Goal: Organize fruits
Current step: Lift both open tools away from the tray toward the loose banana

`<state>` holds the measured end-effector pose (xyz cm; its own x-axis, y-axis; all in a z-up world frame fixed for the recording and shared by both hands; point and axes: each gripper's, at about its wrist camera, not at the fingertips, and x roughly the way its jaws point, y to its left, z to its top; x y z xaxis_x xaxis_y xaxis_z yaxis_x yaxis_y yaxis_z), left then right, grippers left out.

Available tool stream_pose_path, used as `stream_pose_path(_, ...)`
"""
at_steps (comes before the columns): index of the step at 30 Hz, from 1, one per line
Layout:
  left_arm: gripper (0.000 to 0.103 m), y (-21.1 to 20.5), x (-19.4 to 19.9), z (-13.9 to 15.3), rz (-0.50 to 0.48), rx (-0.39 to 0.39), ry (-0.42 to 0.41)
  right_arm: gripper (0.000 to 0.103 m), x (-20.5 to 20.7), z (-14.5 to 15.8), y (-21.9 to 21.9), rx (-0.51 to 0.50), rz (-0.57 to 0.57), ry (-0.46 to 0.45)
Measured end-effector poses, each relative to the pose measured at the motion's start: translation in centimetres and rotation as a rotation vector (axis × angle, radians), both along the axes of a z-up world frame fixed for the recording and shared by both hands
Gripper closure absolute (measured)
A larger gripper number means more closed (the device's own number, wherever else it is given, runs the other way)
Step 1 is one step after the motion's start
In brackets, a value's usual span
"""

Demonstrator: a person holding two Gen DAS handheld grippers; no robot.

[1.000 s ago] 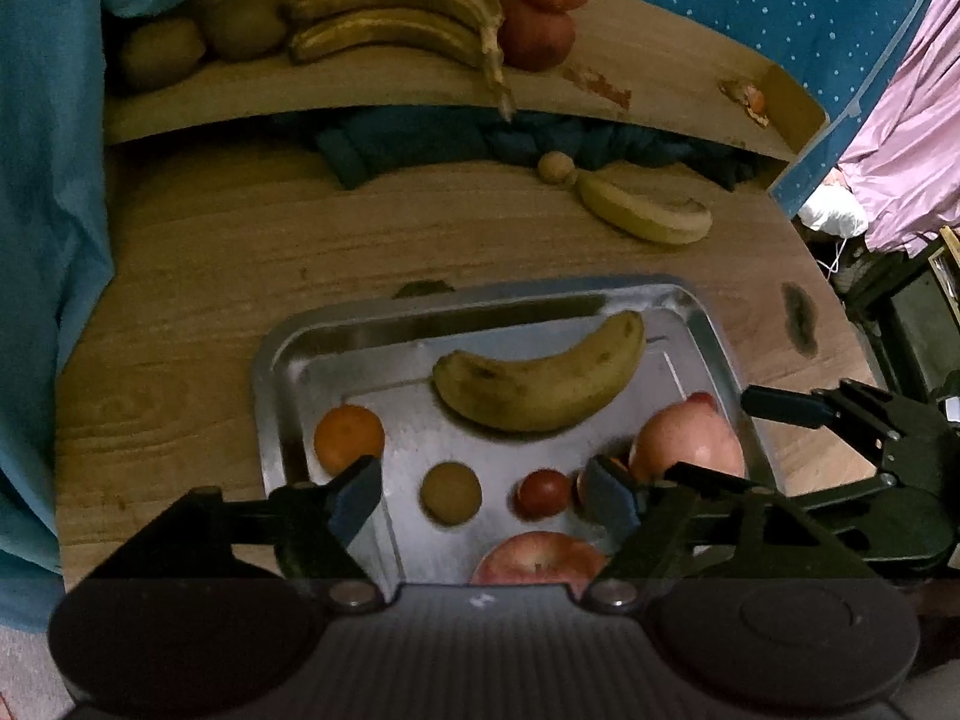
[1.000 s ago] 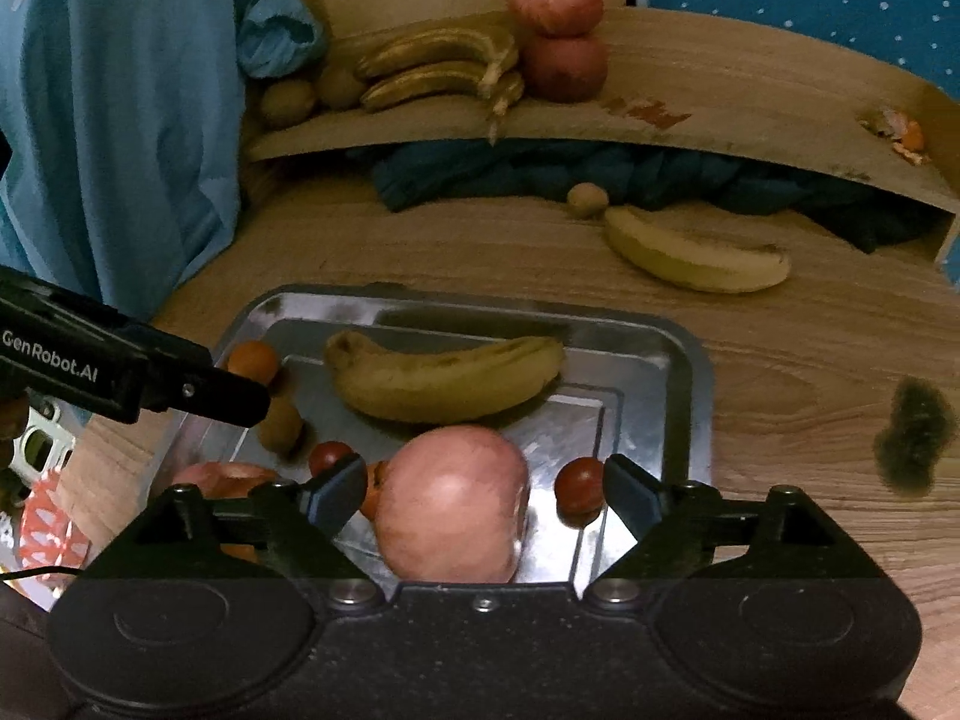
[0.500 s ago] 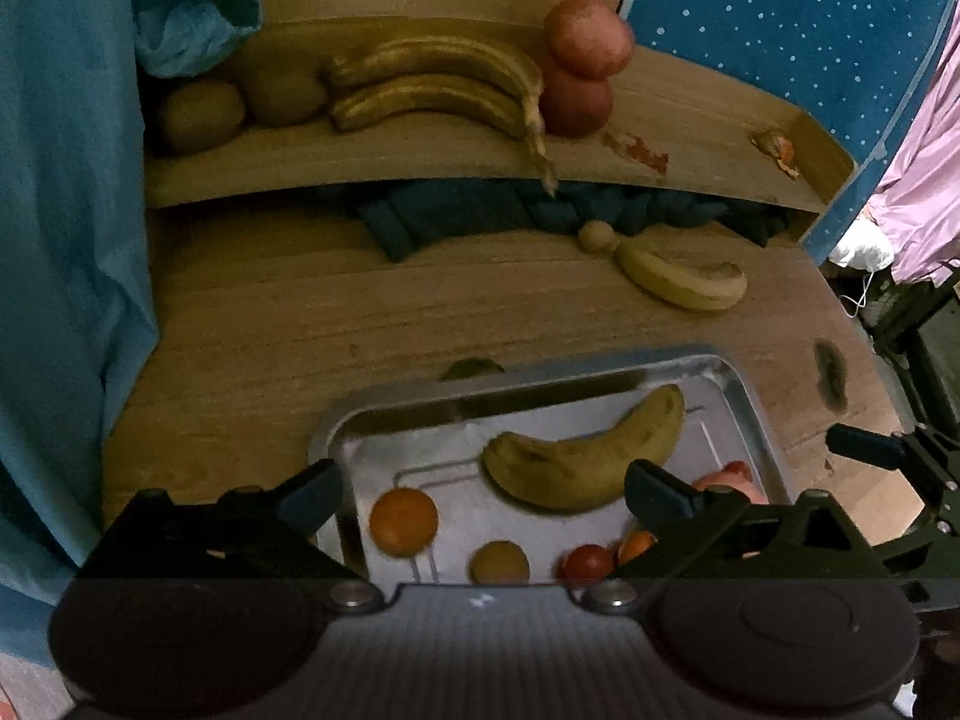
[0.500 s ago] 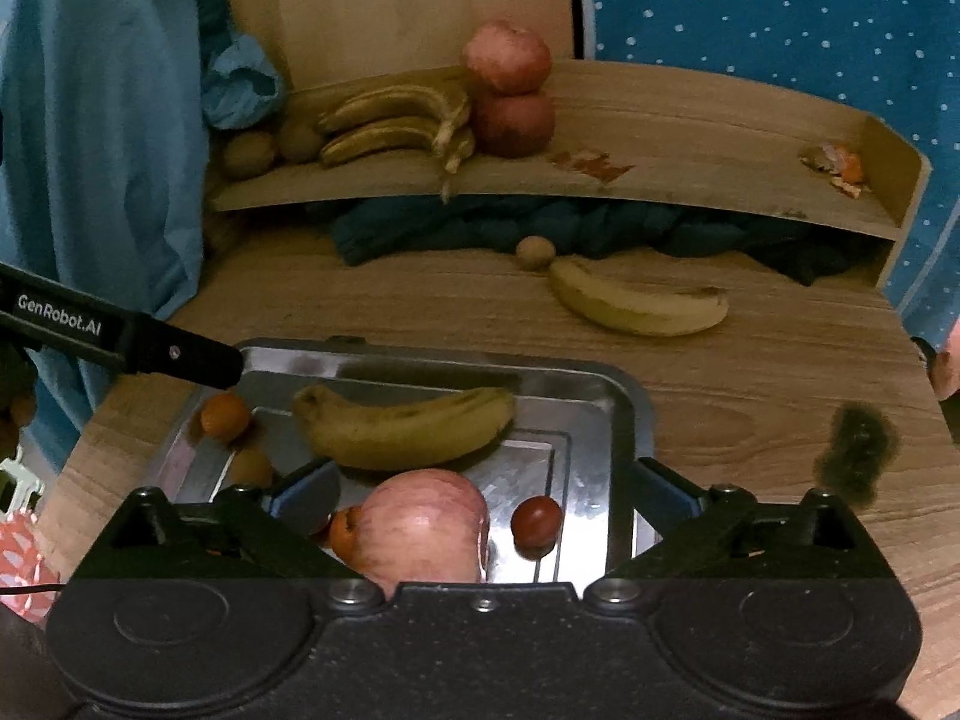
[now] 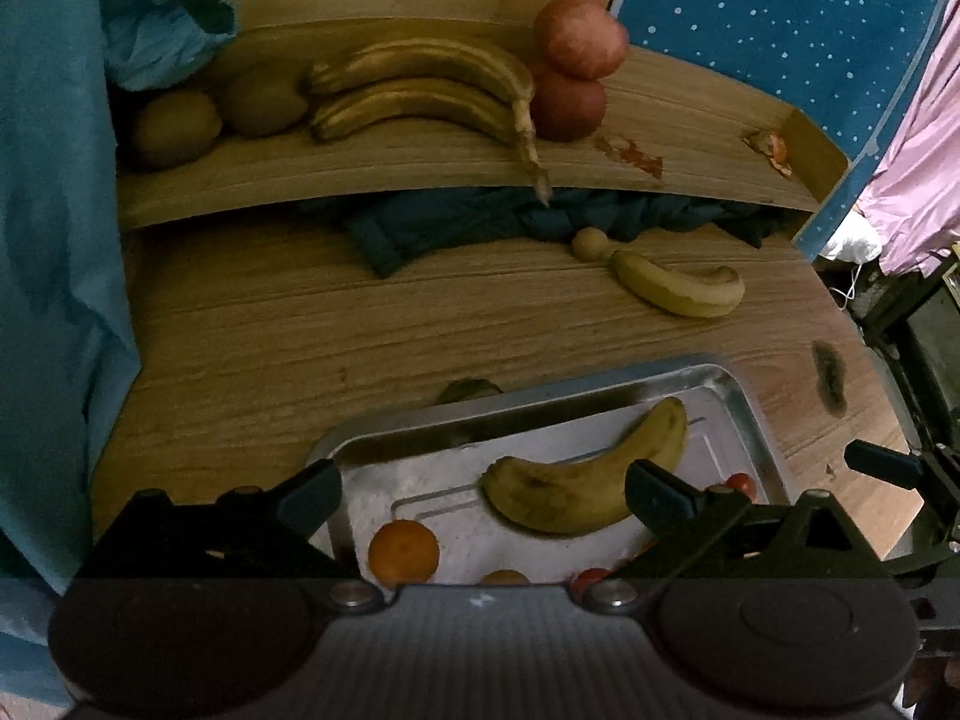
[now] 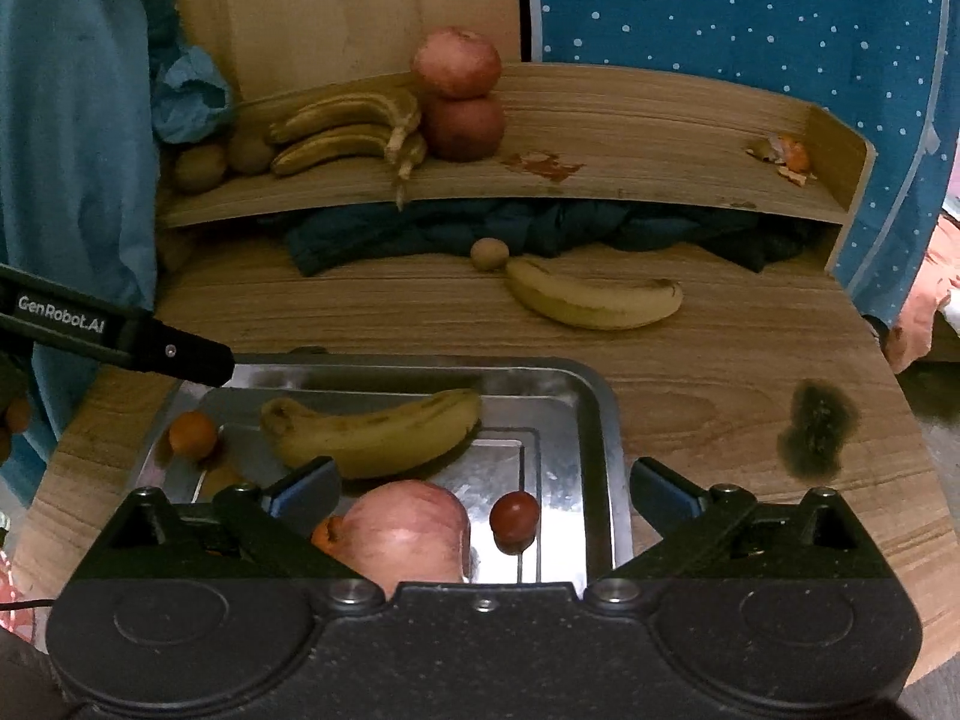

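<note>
A metal tray (image 5: 741,399) (image 6: 603,420) on the wooden table holds a banana (image 5: 591,483) (image 6: 372,435), an orange (image 5: 403,552) (image 6: 192,435), a pink apple (image 6: 408,531) and a small red fruit (image 6: 514,516). My left gripper (image 5: 483,495) hangs open above the tray's near side, nothing between its fingers. My right gripper (image 6: 483,489) is open too, above the apple without touching it. On the shelf (image 6: 630,138) lie two bananas (image 5: 420,93) (image 6: 342,135), two stacked apples (image 5: 573,75) (image 6: 459,96) and two kiwis (image 5: 216,114) (image 6: 219,159).
A loose banana (image 5: 678,288) (image 6: 591,303) and a small brown fruit (image 5: 591,242) (image 6: 489,253) lie on the table behind the tray. Dark cloth (image 6: 480,225) is stuffed under the shelf. Blue fabric (image 5: 54,240) hangs at the left. Peel scraps (image 6: 786,156) sit at the shelf's right end.
Both grippers have pulled back and risen away from the tray, and both have opened wider. The fruits in the tray have not moved.
</note>
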<state>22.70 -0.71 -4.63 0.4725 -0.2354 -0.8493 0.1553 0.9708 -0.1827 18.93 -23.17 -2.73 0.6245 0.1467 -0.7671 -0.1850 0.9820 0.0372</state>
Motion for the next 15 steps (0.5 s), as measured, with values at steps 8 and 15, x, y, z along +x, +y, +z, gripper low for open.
stream_pose_path(8, 0.0, 0.6, 0.4, -0.6, -0.031, -0.021, 0.005, 0.001, -0.6, 0.1, 1.2, -0.027, -0.031, -0.005)
stream_pose_path(15, 0.0, 0.5, 1.0, -0.6, -0.032, -0.04, -0.01, 0.001, -0.6, 0.6, 1.2, -0.068, -0.06, -0.011)
